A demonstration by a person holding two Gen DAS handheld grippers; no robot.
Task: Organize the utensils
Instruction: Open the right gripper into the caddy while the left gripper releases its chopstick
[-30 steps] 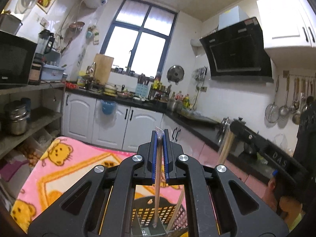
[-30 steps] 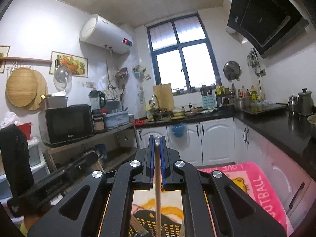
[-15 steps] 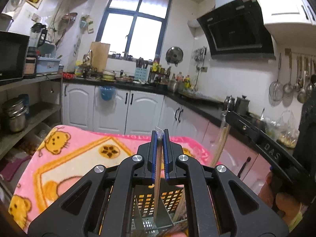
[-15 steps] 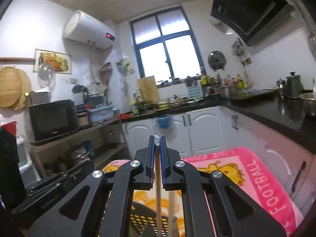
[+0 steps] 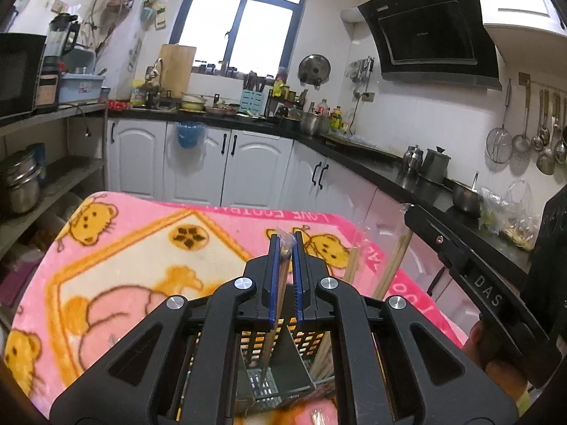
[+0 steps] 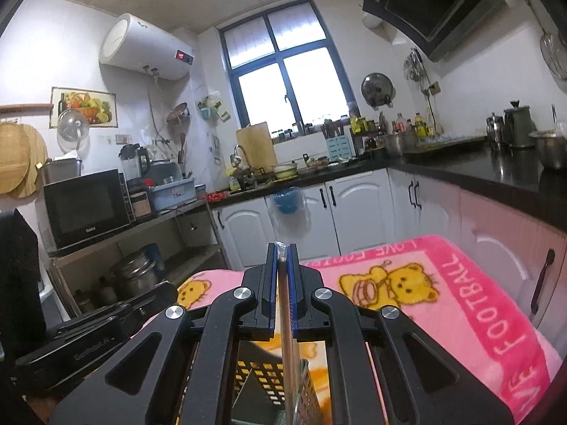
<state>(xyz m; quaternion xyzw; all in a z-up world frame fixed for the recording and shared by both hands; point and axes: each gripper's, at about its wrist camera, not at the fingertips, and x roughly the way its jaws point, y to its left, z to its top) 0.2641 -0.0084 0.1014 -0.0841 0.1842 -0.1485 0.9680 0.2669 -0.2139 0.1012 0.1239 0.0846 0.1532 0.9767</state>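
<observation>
In the left wrist view my left gripper (image 5: pixel 284 240) is shut on a plastic-wrapped pair of wooden chopsticks (image 5: pixel 280 294). They hang down into a black perforated utensil basket (image 5: pixel 248 343) below the jaws. To the right, my right gripper (image 5: pixel 411 212) holds a second pair of chopsticks (image 5: pixel 397 265), which slants into the same basket. In the right wrist view the right gripper (image 6: pixel 282 248) is shut on that pair of chopsticks (image 6: pixel 287 350), whose lower end drops inside the basket (image 6: pixel 264 375). The left gripper (image 6: pixel 166 290) shows at the lower left.
The basket stands on a pink bear-print blanket (image 5: pixel 141 248) covering a table. White cabinets (image 5: pixel 248 170) and a black counter (image 5: pixel 372 156) run behind and along the right. An open shelf with pots (image 5: pixel 21 184) is at the left. A person's hand (image 5: pixel 496 350) grips the right tool.
Both grippers have sunk and tipped downward, so the blanket and basket fill more of each view. Both pairs of chopsticks reach deeper into the basket. The jaws stay shut.
</observation>
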